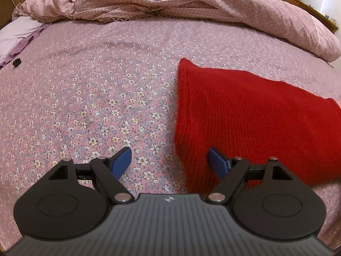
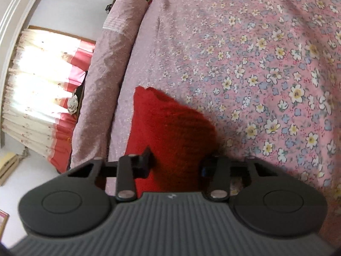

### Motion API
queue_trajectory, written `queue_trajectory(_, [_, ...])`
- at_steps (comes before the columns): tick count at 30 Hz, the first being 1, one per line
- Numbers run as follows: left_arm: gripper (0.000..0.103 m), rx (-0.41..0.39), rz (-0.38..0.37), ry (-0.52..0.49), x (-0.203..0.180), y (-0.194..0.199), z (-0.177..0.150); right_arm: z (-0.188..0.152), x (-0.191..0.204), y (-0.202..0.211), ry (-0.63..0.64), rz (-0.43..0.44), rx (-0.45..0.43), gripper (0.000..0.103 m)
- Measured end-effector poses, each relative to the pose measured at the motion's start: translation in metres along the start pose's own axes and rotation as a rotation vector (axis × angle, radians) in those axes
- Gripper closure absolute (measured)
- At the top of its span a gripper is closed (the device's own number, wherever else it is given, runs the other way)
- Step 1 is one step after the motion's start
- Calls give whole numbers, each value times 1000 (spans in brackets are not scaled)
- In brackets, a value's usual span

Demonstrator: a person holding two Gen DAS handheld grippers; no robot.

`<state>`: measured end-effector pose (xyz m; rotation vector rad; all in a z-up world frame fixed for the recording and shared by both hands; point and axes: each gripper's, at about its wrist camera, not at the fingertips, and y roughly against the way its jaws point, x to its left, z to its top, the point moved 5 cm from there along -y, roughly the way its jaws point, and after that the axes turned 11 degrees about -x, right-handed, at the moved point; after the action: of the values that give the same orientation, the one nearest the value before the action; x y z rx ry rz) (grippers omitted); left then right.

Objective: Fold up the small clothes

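Observation:
A red knitted garment (image 1: pixel 245 115) lies folded flat on the flowered bed sheet (image 1: pixel 96 89), right of centre in the left wrist view. My left gripper (image 1: pixel 168 152) hovers open over the garment's near left edge. Its left blue finger is over the sheet and its right finger over the red knit, and neither holds anything. In the right wrist view the red garment (image 2: pixel 170 123) bunches up between the fingers of my right gripper (image 2: pixel 177 161), which is shut on a thick fold of it. The view is rolled sideways, and the right fingertip is mostly hidden by the cloth.
A crumpled pink duvet (image 1: pixel 170 4) lies across the far side of the bed and shows as a roll (image 2: pixel 106 74) along the bed edge. A small black object (image 1: pixel 16 62) sits at the far left. A curtained window (image 2: pixel 42 81) and the floor lie beyond the bed.

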<state>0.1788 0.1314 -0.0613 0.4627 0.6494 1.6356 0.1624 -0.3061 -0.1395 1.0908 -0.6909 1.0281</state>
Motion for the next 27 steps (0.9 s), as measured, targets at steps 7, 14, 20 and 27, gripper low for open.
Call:
queue_trajectory(7, [20, 8, 2, 19, 3, 3, 0, 1, -1, -4, -3, 42, 24, 63])
queue_trajectory(14, [20, 17, 9, 15, 2, 6, 1, 3, 5, -5, 25, 18, 42, 59])
queue_trajectory(20, [20, 20, 6, 20, 4, 8, 0, 3, 15, -11, 62, 3, 29, 58])
queue_trajectory(27, [20, 19, 3, 17, 5, 10, -2, 1, 48, -1, 285, 46, -3, 69])
